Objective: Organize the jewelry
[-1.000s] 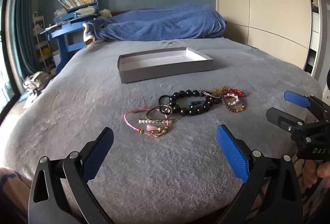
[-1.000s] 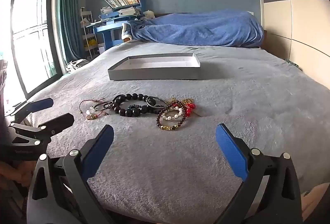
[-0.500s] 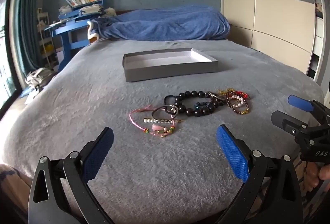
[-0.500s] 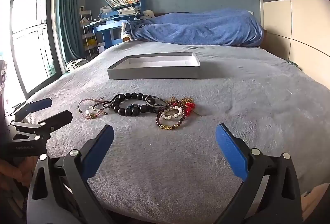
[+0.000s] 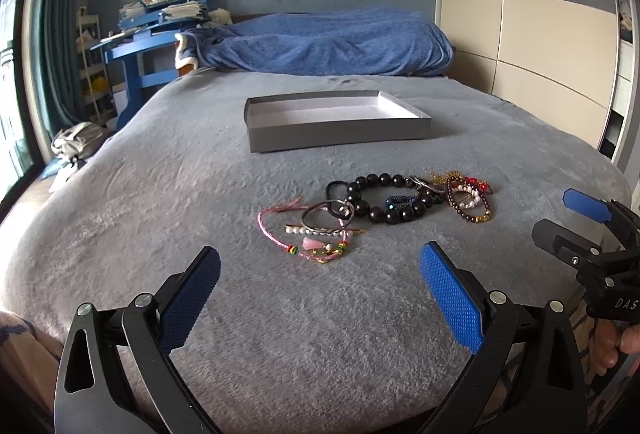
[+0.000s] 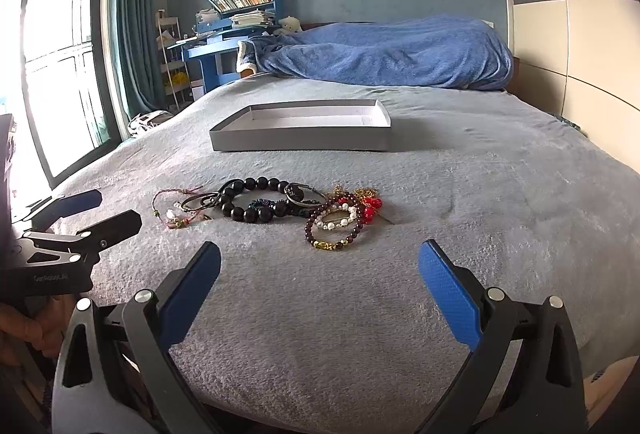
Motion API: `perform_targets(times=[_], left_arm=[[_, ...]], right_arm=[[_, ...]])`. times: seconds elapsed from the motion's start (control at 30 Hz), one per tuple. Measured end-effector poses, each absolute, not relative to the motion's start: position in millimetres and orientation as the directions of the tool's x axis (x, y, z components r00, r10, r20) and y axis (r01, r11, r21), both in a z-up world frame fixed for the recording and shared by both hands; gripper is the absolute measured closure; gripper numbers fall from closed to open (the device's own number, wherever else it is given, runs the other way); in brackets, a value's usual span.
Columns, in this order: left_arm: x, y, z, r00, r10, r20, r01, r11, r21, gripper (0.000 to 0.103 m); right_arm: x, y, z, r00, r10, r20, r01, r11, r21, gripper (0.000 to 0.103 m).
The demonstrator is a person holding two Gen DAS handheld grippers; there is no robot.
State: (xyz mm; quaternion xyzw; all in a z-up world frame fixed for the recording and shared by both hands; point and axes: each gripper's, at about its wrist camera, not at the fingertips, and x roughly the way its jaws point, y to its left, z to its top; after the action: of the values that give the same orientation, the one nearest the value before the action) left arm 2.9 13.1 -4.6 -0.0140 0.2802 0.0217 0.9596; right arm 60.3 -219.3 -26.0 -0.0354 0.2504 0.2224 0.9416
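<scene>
The jewelry lies in a loose row on the grey bedspread [image 5: 168,194], in front of the tray [image 5: 336,138], which is seen to be bare inside. Farthest left of the tray's front wall lies the pink cord bracelet [image 5: 280,234], overlapped by a thin metal bangle [image 5: 326,218]; in line with the tray's middle is the black bead bracelet [image 5: 380,198]; off the tray's right corner lies the dark red bead bracelet [image 6: 334,224], ringed around a pearl one.

The left gripper [image 5: 320,290] is held wide open and empty, short of the cord bracelet. The right gripper [image 6: 320,286] is likewise spread wide with nothing in it, short of the dark red bracelet.

No piece has yet been lifted. The pick is probably best started at an outer end of the row, where a strand can be pinched without neighbours being dragged. One finger should be slid low against the plush fabric and the grip closed on a single strand, since tangling in the middle cluster is likely.
</scene>
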Motion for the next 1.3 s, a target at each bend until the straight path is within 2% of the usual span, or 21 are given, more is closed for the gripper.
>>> perform_targets(times=[1.3], left_arm=[[4.2, 15.5, -2.0, 0.844, 0.037, -0.535, -0.057, 0.998, -0.021, 0.004]], right_arm=[[60.4, -222.8, -22.0, 0.788, 0.401, -0.467, -0.436, 0.899, 0.037, 0.005]])
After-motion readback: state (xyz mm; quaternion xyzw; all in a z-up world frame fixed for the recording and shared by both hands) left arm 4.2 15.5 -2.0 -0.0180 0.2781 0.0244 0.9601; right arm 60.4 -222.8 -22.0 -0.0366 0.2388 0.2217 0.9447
